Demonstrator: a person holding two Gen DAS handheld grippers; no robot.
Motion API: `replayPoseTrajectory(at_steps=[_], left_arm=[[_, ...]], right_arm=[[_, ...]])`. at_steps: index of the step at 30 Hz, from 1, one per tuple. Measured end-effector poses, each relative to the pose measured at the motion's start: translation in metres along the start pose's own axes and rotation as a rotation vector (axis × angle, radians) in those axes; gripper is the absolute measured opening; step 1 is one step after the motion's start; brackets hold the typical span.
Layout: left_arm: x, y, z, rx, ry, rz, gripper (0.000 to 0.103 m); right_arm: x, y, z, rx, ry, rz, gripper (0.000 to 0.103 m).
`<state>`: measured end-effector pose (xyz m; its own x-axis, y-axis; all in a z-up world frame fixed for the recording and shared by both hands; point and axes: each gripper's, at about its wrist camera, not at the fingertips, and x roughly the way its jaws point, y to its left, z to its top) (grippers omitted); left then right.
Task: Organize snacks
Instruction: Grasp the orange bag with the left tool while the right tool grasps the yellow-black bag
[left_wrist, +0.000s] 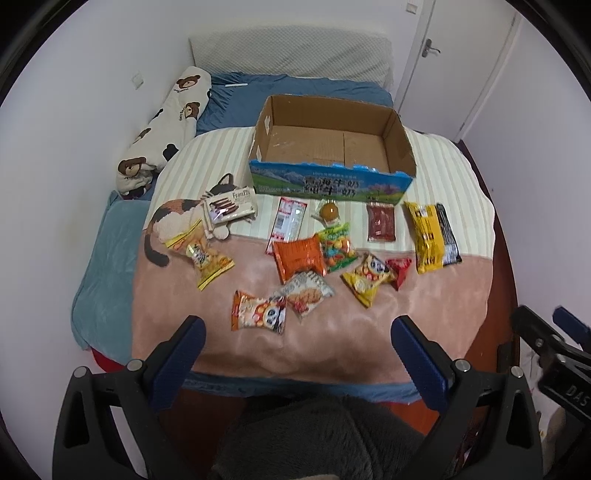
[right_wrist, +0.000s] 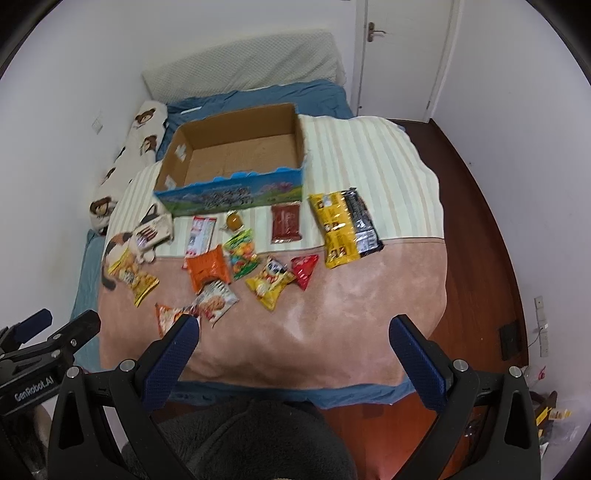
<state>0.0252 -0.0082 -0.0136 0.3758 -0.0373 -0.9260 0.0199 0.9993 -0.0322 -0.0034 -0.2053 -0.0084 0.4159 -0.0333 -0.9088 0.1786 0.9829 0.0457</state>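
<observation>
An empty cardboard box with a blue printed front stands on a blanket-covered bed; it also shows in the right wrist view. Several snack packs lie in front of it: an orange pack, a yellow-black pack, a dark red pack, a Franzzi box and a panda pack. My left gripper is open and empty, above the bed's near edge. My right gripper is open and empty, beside it on the right.
A bear-print bolster lies along the left wall. A white pillow is at the bed head. A white door stands behind. Wooden floor runs along the bed's right side. A dark fuzzy garment is below the grippers.
</observation>
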Motion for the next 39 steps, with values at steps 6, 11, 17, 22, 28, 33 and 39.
replayPoseTrajectory(at_steps=[6, 11, 17, 22, 28, 33, 39], left_arm=[[0.062, -0.025, 0.032, 0.015, 0.023, -0.003, 0.103], [0.137, -0.050, 0.051, 0.144, 0.071, 0.085, 0.103], [0.228, -0.033, 0.069, 0.038, 0.255, 0.077, 0.103], [0.290, 0.003, 0.072, -0.142, 0.393, 0.075, 0.103], [0.343, 0.016, 0.064, -0.215, 0.510, 0.053, 0.103], [0.381, 0.023, 0.053, -0.292, 0.549, 0.043, 0.103], [0.423, 0.017, 0.048, -0.284, 0.546, 0.043, 0.103]], right_arm=[[0.040, -0.040, 0.035, 0.055, -0.014, -0.051, 0.103], [0.110, -0.076, 0.075, 0.073, 0.038, -0.081, 0.103], [0.223, -0.111, 0.112, 0.086, 0.154, -0.081, 0.103], [0.302, -0.118, 0.133, 0.068, 0.251, -0.076, 0.103], [0.364, -0.114, 0.150, 0.034, 0.323, -0.058, 0.103], [0.394, -0.111, 0.156, 0.029, 0.382, -0.031, 0.103], [0.421, -0.105, 0.158, -0.005, 0.404, -0.059, 0.103]])
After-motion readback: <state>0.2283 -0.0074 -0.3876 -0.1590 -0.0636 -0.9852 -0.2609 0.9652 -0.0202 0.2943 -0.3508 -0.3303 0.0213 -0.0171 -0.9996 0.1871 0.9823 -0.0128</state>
